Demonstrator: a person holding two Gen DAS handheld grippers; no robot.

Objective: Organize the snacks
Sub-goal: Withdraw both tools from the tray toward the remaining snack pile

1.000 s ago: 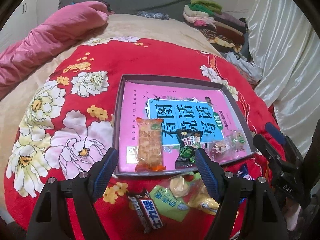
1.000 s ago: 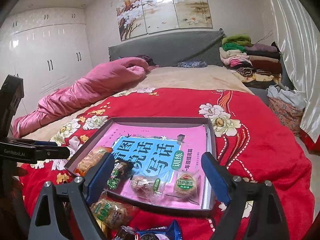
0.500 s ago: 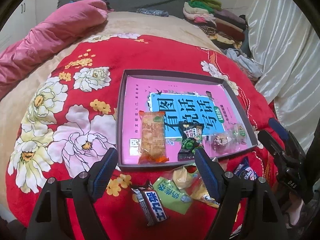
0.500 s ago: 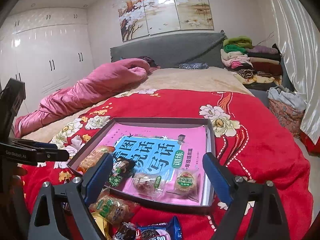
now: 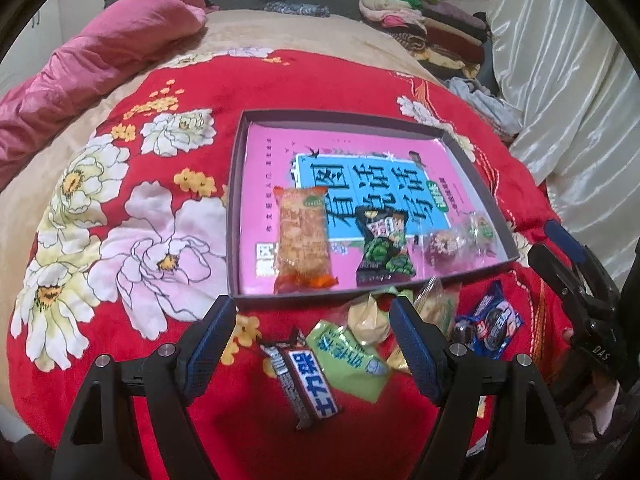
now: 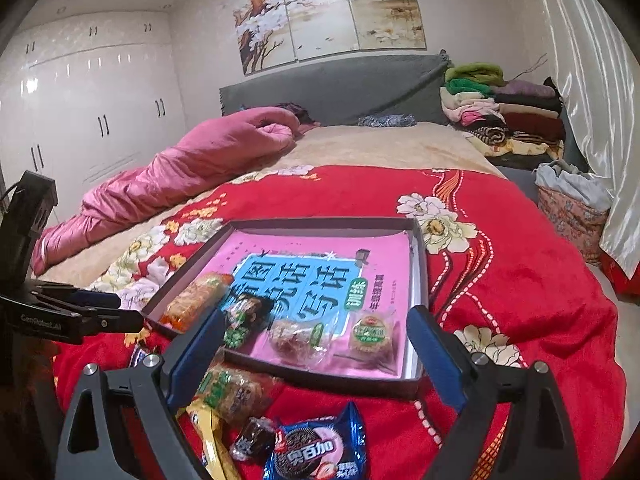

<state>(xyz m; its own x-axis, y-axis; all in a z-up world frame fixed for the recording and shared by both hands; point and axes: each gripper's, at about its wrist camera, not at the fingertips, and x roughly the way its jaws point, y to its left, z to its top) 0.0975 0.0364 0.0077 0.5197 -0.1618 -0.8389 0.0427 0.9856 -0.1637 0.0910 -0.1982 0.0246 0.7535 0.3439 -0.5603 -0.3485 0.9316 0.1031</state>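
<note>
A dark shallow tray [image 5: 236,200] lined with a pink book lies on the red floral blanket. It holds an orange cracker pack [image 5: 302,240], a dark green pea snack [image 5: 382,244], a clear-wrapped pastry [image 5: 442,244] and a round green-label cake [image 6: 370,334]. In front of the tray lie loose snacks: a Snickers bar [image 5: 308,380], a green packet [image 5: 348,356], a blue Oreo pack [image 6: 316,450] and a cracker pack [image 6: 234,390]. My left gripper [image 5: 312,312] hovers open above the loose snacks. My right gripper [image 6: 316,320] stands open over the tray's near edge, gripping nothing.
A rolled pink quilt [image 6: 192,160] lies on the bed's left side. Folded clothes [image 6: 500,108] are stacked at the back right by the grey headboard. A shiny curtain [image 5: 580,92] hangs along the right, and white wardrobes [image 6: 80,112] stand on the left.
The right jaws have spread slightly wider. Both views have drifted a little, so more of the loose snacks show at the bottom. No snack has moved.
</note>
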